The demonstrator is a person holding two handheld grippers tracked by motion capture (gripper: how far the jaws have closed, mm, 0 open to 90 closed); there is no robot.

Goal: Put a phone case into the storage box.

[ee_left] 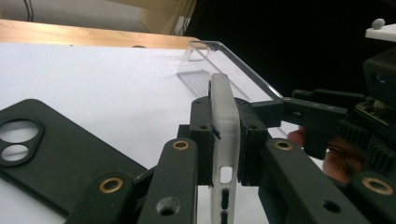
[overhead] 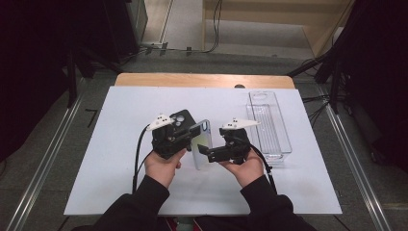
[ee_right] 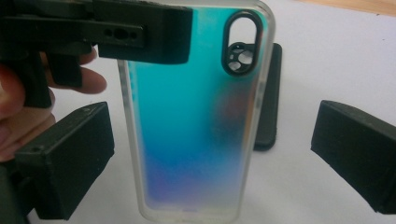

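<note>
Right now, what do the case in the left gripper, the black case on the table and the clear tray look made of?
Held case: likely soft frosted plastic, translucent rim, iridescent blue back. Black case: matte, rubbery-looking, no glare. Clear tray: rigid transparent plastic, probably acrylic, with ribbed floor.

A: That phone case [ee_right: 196, 121]?
B: Frosted rim, teal fading to blue and purple.
A: The other case [ee_left: 51, 158]?
B: Matte black. Clear tray [overhead: 269, 126], white table [overhead: 110, 159], both tools black.

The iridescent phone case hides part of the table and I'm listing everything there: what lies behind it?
Behind the iridescent phone case, a black phone case lies flat on the white table. Its right edge and its camera cutout show; the rest is covered.
</note>
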